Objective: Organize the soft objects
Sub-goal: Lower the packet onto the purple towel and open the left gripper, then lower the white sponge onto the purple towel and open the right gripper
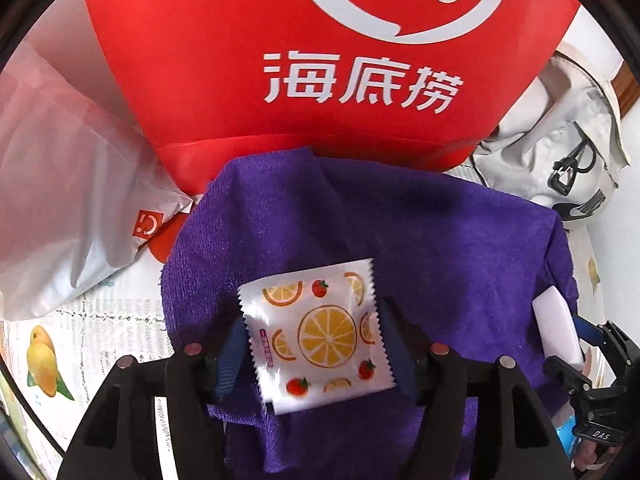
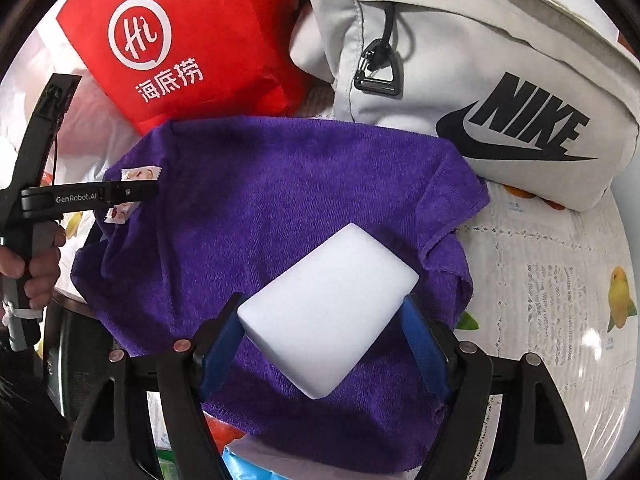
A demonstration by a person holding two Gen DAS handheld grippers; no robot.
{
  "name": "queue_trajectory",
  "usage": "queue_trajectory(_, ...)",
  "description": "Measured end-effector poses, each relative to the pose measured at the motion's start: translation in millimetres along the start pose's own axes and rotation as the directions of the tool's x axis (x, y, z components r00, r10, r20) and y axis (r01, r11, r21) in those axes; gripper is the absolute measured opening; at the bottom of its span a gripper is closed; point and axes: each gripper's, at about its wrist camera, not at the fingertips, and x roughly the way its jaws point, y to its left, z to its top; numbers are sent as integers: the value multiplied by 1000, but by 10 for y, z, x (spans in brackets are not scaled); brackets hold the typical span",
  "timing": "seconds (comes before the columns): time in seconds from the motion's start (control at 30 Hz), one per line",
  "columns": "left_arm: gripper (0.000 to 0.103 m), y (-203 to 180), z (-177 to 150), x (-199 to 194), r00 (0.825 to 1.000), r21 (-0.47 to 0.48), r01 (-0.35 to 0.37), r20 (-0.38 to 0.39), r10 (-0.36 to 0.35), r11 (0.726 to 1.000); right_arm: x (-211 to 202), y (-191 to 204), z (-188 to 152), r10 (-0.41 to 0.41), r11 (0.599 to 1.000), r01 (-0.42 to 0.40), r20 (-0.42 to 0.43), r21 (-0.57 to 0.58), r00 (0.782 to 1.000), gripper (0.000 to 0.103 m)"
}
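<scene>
left gripper point(image 1: 316, 344): jaws around the fruit-print sachet point(image 1: 316, 328), which lies over the purple towel point(image 1: 400, 232). Right pad at the sachet's edge, left pad looks just clear. Can't tell if it's pinched or let go.
right gripper point(image 2: 324, 332): blue pads on both sides of the white sponge block point(image 2: 328, 308), contact at both ends, so I read it as gripped. Block sits diagonally, low over the towel.
risk, sachet: thin and slick; a one-sided touch could drag it or snag the towel pile on the way out.
risk, sponge: cornerwise grip on soft foam, so it could twist or squirt out if squeezed harder.
risk, towel: rumpled and partly over the table edge; a pull could slide it with both items.
far: red Haidilao bag point(image 1: 320, 60), grey Nike bag point(image 2: 500, 92) crowd the towel's back edge; little room there.
</scene>
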Motion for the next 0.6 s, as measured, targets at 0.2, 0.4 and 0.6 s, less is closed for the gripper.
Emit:
queue_trajectory(0.2, 73, 11, -9, -187, 999, 5, -22, 45, 21, 1000, -82, 4, -24, -12, 1000, 12, 4, -19, 1000, 80)
queue_trajectory(0.4, 73, 25, -139, -516, 995, -5, 11, 95, -10, 1000, -301, 57, -49, -9, 1000, 9, 48, -1, 999, 80)
queue_trajectory(0.6, 74, 55, -382, -914, 988, 13, -1, 157, -1, 1000, -627, 115, -183, -25, 1000, 24, 105, 11, 994, 80)
